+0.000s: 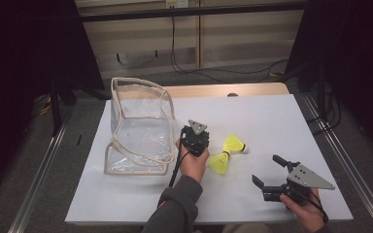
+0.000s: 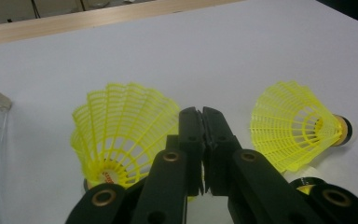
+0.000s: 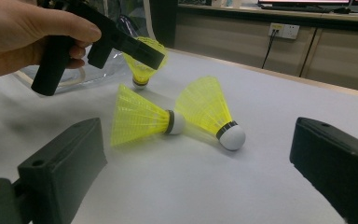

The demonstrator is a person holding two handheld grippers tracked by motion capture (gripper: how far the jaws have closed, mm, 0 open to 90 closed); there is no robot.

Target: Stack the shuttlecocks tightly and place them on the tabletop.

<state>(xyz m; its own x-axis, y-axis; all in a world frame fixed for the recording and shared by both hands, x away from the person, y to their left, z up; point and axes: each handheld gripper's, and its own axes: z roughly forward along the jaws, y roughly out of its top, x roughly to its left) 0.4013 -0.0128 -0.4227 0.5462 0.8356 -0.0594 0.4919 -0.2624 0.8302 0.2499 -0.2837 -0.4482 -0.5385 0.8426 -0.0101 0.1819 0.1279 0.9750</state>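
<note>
Left gripper (image 2: 202,116) jaws pressed together, pinching skirt rim of yellow shuttlecock (image 2: 121,126), we judge. It stands cork down mid-table, just right of clear pouch (image 1: 121,121). Grasp made. Next we lift, carry over pouch's open top, release. Skirt: thin plastic mesh, probably flexes. Right gripper (image 1: 266,168) gapes wide, empty, by table's (image 1: 272,116) near right corner.

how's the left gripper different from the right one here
The left gripper has its jaws shut, apparently on the skirt rim of an upright shuttlecock; the right gripper has its jaws wide open with nothing between them. The left gripper is at that shuttlecock; the right gripper is held well apart from it. Both are black with a grey plate on top.
</note>
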